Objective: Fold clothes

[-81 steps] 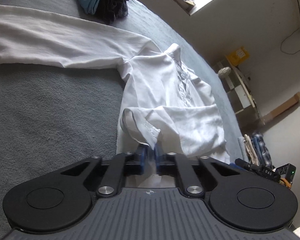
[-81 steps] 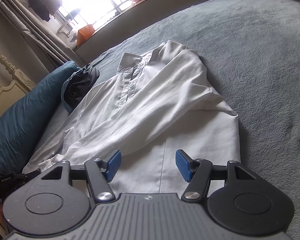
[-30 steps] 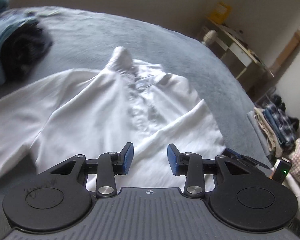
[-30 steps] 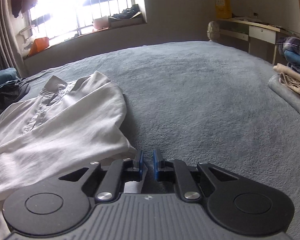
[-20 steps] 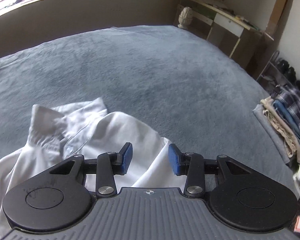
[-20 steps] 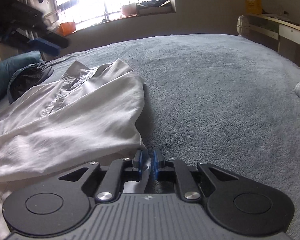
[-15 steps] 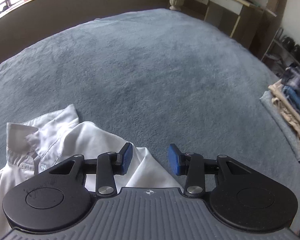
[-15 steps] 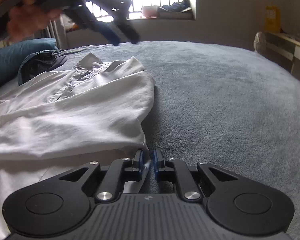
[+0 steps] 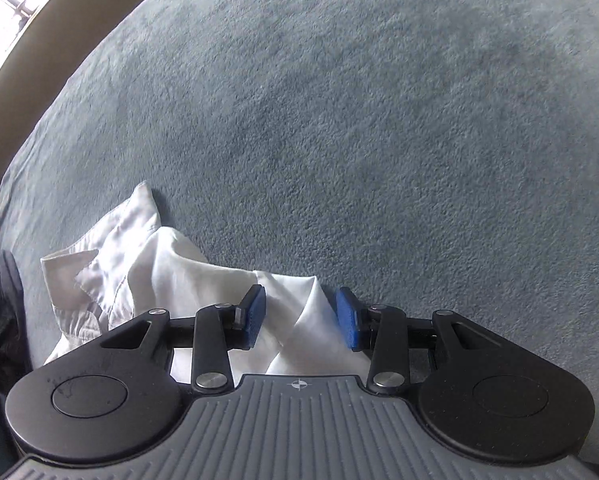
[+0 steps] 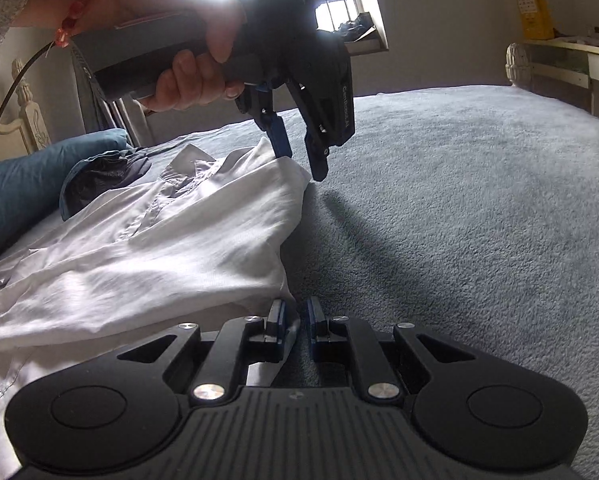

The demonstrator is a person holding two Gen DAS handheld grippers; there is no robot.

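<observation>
Left wrist view: left gripper [image 9: 301, 318] points down at the bed [image 9: 379, 120], its blue pads apart and straddling a shoulder corner of the white shirt [image 9: 171, 276]; pads not pressing the cloth, so it stands open. Shirt collar lies at 10 o'clock from the gripper, grey bedcover fills 12 to 3 o'clock.

Right wrist view: right gripper [image 10: 294, 322] is clamped on the shirt's hem edge [image 10: 289, 336], pads nearly together with cloth between. Shirt [image 10: 159, 248] spreads from 9 to 11 o'clock on the bed [image 10: 459, 220]. The left gripper [image 10: 299, 160], held by a hand [image 10: 187, 80], hangs at 12 o'clock over the shirt's far corner. Dark clothes [image 10: 99, 176] and blue pillow [image 10: 15, 196] at 10 o'clock.
</observation>
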